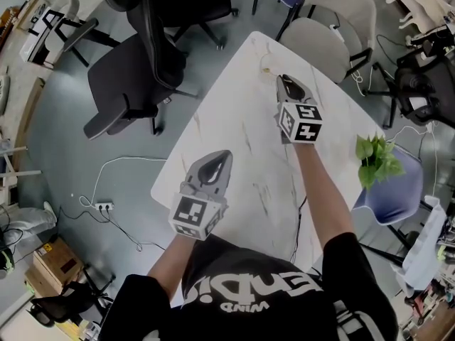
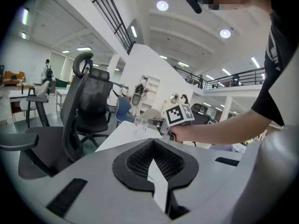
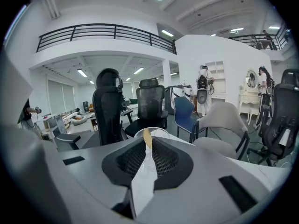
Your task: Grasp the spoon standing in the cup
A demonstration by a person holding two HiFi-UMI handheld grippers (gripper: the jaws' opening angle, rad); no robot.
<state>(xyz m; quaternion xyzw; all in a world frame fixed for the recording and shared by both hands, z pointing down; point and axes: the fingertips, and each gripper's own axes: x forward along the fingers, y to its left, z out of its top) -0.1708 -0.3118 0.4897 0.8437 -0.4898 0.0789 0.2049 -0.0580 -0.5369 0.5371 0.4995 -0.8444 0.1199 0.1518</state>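
So, quick count from the near side out: two handheld grippers, one white marble table (image 1: pixel 234 119), one spoon, one clear cup, one small leafy plant (image 1: pixel 377 158), plus a bunch of chairs around the table.

Closest to the person is the left gripper (image 1: pixel 220 160), at about 7 o'clock on the tabletop. Its jaws are pinched together with nothing in them, and it points toward the far end. The plant sits off the table's edge at roughly 3 o'clock.

Further out, around 12 to 1 o'clock, is the right gripper (image 1: pixel 286 84). Its own view shows the jaws drawn in narrow and clamped on the spoon (image 3: pixel 146 136), which pokes up right between the tips.

The spoon's long axis is pretty much vertical, with maybe a tiny lean. The handle end points up, and the rest goes down behind the jaws, so I can't see the bowl. The visible tip is a pale tan, slim and rounded off.

The cup (image 3: pixel 161 131) is just beyond the jaw tips at the table's far end, about 12 o'clock. Only its rim shows there, though the left gripper view shows it as see-through.

Past the table, two black office chairs (image 1: pixel 135 69) stand at about 10 to 11 o'clock. Two pale ones (image 1: pixel 334 27) stand near 1 o'clock.
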